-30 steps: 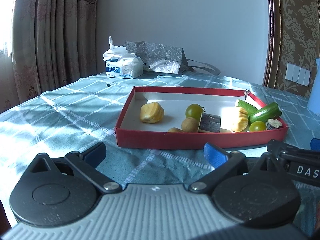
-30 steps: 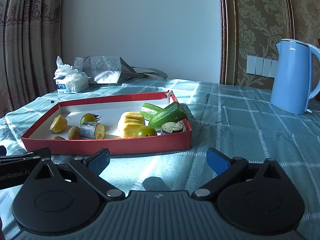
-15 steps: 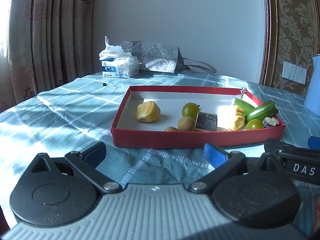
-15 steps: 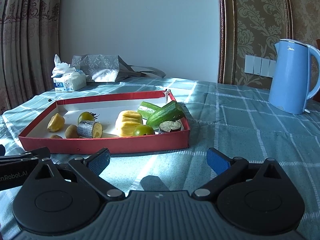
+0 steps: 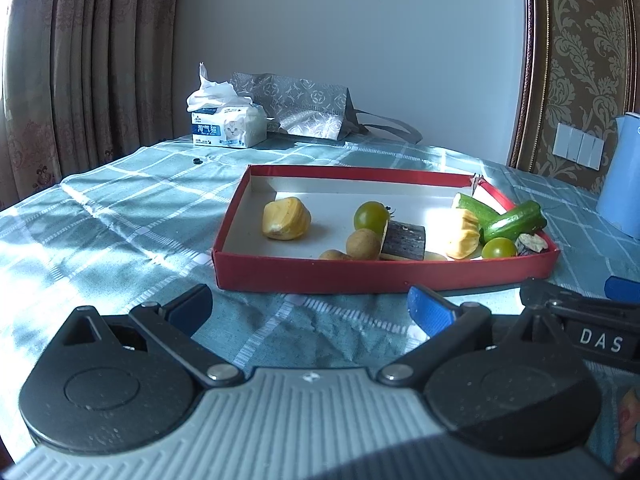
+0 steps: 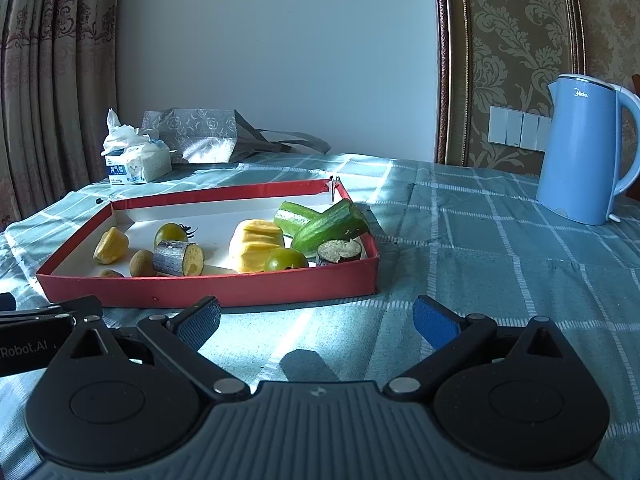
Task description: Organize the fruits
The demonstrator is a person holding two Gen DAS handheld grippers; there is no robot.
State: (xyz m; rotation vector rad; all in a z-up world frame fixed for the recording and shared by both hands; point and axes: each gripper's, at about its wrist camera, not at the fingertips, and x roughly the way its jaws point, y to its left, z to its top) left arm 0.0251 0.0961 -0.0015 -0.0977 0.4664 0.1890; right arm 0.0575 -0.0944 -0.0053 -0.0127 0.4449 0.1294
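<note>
A red tray (image 5: 384, 276) (image 6: 208, 289) lies on the checked cloth. It holds a yellow jackfruit piece (image 5: 285, 218) (image 6: 110, 245), a green tomato (image 5: 370, 215) (image 6: 171, 233), a small brown fruit (image 5: 362, 243) (image 6: 141, 263), a cut dark piece (image 5: 404, 240) (image 6: 178, 257), a larger yellow piece (image 5: 463, 233) (image 6: 256, 249), cucumber pieces (image 5: 514, 221) (image 6: 330, 225), a second green tomato (image 5: 498, 247) (image 6: 285, 259) and an eggplant piece (image 6: 339, 250). My left gripper (image 5: 310, 308) is open and empty in front of the tray. My right gripper (image 6: 316, 320) is open and empty before the tray's right corner.
A tissue pack (image 5: 228, 124) (image 6: 138, 162) and a grey patterned bag (image 5: 304, 106) (image 6: 200, 136) stand at the back. A blue kettle (image 6: 582, 152) stands at the right. A small black object (image 5: 196, 161) lies on the cloth. Curtains hang at the left.
Both grippers have drawn back slightly and risen a little from the tray. They stay open and empty. Nothing in the tray has moved.
</note>
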